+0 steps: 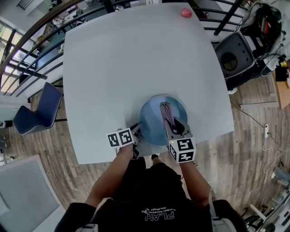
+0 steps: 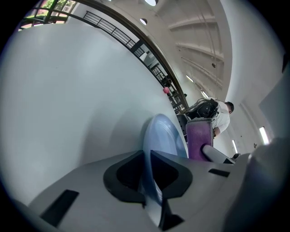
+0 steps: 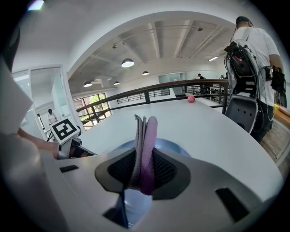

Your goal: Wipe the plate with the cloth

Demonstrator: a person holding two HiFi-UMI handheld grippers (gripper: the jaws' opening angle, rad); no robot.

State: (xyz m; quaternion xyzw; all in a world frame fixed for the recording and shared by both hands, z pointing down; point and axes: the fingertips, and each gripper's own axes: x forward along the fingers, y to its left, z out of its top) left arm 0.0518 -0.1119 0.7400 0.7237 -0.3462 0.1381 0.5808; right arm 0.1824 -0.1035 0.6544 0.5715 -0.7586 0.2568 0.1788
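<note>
A light blue plate (image 1: 154, 121) lies on the white table (image 1: 127, 59) close to its near edge. My left gripper (image 1: 137, 134) has hold of the plate's left rim. In the left gripper view the thin rim (image 2: 159, 136) runs straight between the dark pads of the left gripper (image 2: 148, 181), which press on it. My right gripper (image 1: 174, 128) is shut on a folded purple and grey cloth (image 1: 166, 112) that reaches over the right half of the plate. In the right gripper view the cloth (image 3: 144, 145) stands on edge between the pads, with the plate (image 3: 171, 146) beneath.
A pink ball (image 1: 186, 12) rests at the table's far right corner. A blue chair (image 1: 38, 113) stands left of the table and a black chair (image 1: 233, 59) right of it. A railing runs behind the table. A person (image 3: 253, 50) stands beyond the right side.
</note>
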